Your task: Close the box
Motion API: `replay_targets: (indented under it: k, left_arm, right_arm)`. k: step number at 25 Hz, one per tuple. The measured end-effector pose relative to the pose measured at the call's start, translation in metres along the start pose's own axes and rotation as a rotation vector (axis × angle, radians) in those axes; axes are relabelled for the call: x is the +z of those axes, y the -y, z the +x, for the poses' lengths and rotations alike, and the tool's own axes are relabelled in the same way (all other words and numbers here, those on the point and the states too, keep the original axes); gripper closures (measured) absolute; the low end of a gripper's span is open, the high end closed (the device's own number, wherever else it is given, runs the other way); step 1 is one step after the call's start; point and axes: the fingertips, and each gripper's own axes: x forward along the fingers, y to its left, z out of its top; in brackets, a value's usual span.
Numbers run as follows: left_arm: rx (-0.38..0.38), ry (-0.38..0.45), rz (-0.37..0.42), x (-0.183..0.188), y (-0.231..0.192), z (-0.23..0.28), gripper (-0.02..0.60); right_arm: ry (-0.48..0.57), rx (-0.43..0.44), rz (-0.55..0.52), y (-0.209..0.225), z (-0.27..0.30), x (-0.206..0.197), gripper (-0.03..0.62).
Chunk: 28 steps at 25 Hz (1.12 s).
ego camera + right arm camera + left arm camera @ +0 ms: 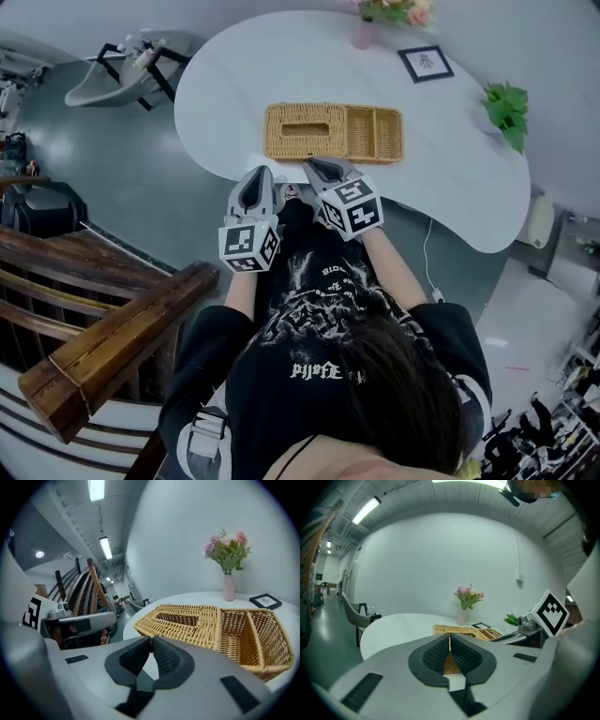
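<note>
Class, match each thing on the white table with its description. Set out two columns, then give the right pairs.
Things:
1. wicker box
2. vase
3. picture frame
4. leafy plant

Descriptions:
A. pink, upright
B. green
C. tan, woven
D. dark border, white middle

Pairs: 1-C, 2-A, 3-D, 4-B

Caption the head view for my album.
Left gripper and right gripper, both shut, face a woven wicker box on a rounded white table.
</note>
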Motion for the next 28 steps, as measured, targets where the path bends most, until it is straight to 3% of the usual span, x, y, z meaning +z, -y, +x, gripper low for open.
replay_targets:
  k: [1,3,8,13,19,25,28]
  left_arm:
    - [-0.004,0.003,-0.002,0.001,0.001,0.001,0.554]
    - [-0.013,0.009,-0.006,0.002,0.002,0.003,0.554]
    - [-0.037,0.024,-0.015,0.006,0.006,0.009,0.554]
    - [-0.060,0.038,-0.006,0.012,0.010,0.013,0.554]
    - [-0.065,0.067,0.027,0.023,0.015,0.020,0.554]
    - [-0.082,0.085,0.044,0.028,0.022,0.024,0.554]
    - [-0.087,0.090,0.054,0.030,0.023,0.027,0.554]
  right_arm:
    - [0.013,0.024,0.015,-0.003,-0.001,0.002,0.531]
    - [0.047,0.090,0.043,-0.013,-0.003,0.007,0.409]
    - [0.095,0.137,0.013,-0.026,-0.010,0.017,0.385]
    - [0.178,0.082,-0.018,-0.018,-0.024,0.037,0.385]
    - [0.312,-0.093,0.049,0.024,-0.047,0.049,0.391]
    - [0.327,-0.175,0.029,0.037,-0.054,0.049,0.462]
    - [0.334,-0.216,0.012,0.041,-0.056,0.051,0.536]
